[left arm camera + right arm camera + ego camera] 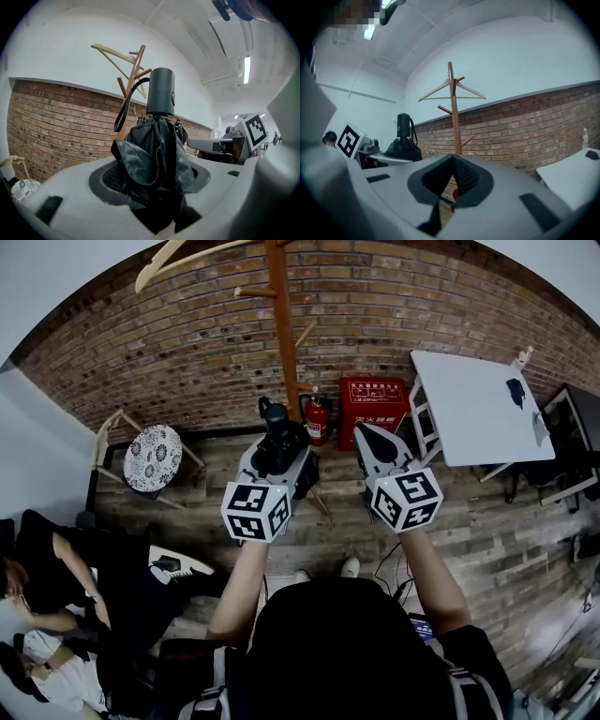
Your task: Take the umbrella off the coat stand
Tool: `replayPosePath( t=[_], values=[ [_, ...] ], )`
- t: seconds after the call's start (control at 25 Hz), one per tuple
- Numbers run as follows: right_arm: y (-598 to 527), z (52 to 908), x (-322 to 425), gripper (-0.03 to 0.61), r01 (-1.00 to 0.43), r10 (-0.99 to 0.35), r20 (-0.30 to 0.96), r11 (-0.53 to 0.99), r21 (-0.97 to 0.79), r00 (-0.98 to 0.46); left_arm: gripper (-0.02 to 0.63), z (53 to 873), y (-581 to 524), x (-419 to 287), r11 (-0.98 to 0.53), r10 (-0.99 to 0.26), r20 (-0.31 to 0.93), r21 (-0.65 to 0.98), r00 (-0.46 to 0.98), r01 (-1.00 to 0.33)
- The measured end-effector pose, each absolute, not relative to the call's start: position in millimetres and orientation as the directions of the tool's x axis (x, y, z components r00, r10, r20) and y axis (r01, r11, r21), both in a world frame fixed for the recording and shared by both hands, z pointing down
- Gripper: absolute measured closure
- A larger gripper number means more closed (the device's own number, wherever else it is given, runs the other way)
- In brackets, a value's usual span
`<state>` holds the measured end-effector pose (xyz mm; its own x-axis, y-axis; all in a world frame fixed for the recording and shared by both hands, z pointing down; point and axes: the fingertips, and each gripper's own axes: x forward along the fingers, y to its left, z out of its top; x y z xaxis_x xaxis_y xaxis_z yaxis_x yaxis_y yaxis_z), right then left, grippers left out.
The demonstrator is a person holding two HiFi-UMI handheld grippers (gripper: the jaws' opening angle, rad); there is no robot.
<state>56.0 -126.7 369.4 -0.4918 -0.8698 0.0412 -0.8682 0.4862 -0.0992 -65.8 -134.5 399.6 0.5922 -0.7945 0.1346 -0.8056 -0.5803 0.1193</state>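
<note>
Folded black fabric umbrella [157, 154] with a dark cylindrical handle and a wrist strap is standing upright, handle up, in the centre of the left gripper view. It is hanging on nothing and sitting clear of the tall wooden coat stand [133, 77], which is rising behind it in the upper middle of the frame. Left gripper [157, 187] is clamping the bunched canopy, with its jaws pressing in from both sides.

Right gripper [451, 161] is keeping its jaws closed tip to tip with nothing between them. In the right gripper view the stand is showing mid-frame above the jaws, and the umbrella is showing small at the left, well apart from the pole.

In the head view a red brick wall [187, 343] is filling the top. A red fire extinguisher [317, 420] and a red box [373, 409] are standing at its foot, just right of the pole. A white table [478, 404] is sitting at the upper right and a round patterned stool [153, 457] at the left.
</note>
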Motion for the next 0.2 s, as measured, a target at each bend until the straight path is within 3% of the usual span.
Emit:
replayPosePath(
  t=[0.2],
  values=[
    [-126.7,373.1,54.1,0.551,-0.874,-0.874,0.052,0.478,-0.09,-0.483,0.337,399.5,-134.0,-66.7,-0.582,-0.793,0.132,0.124,0.594,-0.804]
  ],
)
